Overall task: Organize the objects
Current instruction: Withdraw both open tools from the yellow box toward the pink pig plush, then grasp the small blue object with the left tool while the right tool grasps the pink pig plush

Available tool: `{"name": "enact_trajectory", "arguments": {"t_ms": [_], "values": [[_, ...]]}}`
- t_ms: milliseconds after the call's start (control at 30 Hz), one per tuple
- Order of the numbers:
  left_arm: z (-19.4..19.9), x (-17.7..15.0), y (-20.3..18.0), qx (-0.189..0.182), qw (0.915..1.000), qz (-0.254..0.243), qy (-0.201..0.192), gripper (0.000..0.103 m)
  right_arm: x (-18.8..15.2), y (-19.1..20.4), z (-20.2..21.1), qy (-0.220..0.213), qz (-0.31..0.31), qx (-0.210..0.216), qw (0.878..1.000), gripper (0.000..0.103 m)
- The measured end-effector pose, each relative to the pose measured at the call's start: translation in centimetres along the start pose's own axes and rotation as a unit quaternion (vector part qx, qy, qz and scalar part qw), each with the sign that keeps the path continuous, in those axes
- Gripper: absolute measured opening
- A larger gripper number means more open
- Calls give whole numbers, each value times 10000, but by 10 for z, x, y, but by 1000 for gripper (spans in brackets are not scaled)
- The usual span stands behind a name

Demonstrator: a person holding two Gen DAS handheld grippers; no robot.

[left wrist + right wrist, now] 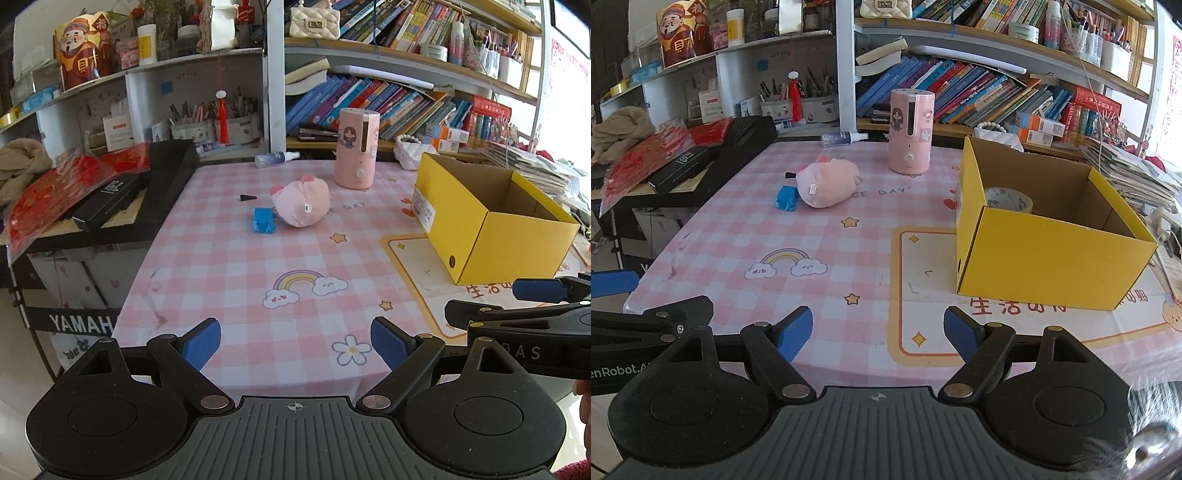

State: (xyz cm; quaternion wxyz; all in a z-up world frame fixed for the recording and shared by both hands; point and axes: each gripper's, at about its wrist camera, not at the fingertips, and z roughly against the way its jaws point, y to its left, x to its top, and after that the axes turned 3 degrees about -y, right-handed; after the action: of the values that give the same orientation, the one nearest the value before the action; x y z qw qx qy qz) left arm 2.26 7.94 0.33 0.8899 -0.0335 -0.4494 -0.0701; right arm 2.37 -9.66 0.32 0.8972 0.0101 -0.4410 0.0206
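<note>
A pink plush pig (301,202) (827,184) lies on its side mid-table on the pink checked cloth. A small blue packet (263,220) (786,198) lies against its left side, and a small black piece (247,198) lies just behind it. An open yellow cardboard box (491,221) (1049,236) stands at the right, with a roll of clear tape (1008,200) inside. My left gripper (295,341) is open and empty at the table's near edge. My right gripper (878,332) is open and empty, in front of the box.
A tall pink humidifier (356,147) (910,131) stands behind the pig, a spray bottle (275,158) lying further back. A black keyboard (110,199) with red packets borders the table's left. Bookshelves (388,99) fill the back. Stacked papers (1126,173) lie right of the box.
</note>
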Motion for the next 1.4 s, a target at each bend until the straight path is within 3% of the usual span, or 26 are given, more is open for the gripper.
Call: {"name": "enact_trajectory", "arguments": {"t_ms": [333,1100,1400], "values": [[-32,18,2,125,9999,12,76,91,19,-5,-36,112,69,151,9998,77],[-130,90,28,682,9970,354,110,90,120,-17,-149,-119,132,442,9989,75],[-185,94,33,878,9959,-37,212,89,149,-10,-194,93,-19,815,9966,77]]}}
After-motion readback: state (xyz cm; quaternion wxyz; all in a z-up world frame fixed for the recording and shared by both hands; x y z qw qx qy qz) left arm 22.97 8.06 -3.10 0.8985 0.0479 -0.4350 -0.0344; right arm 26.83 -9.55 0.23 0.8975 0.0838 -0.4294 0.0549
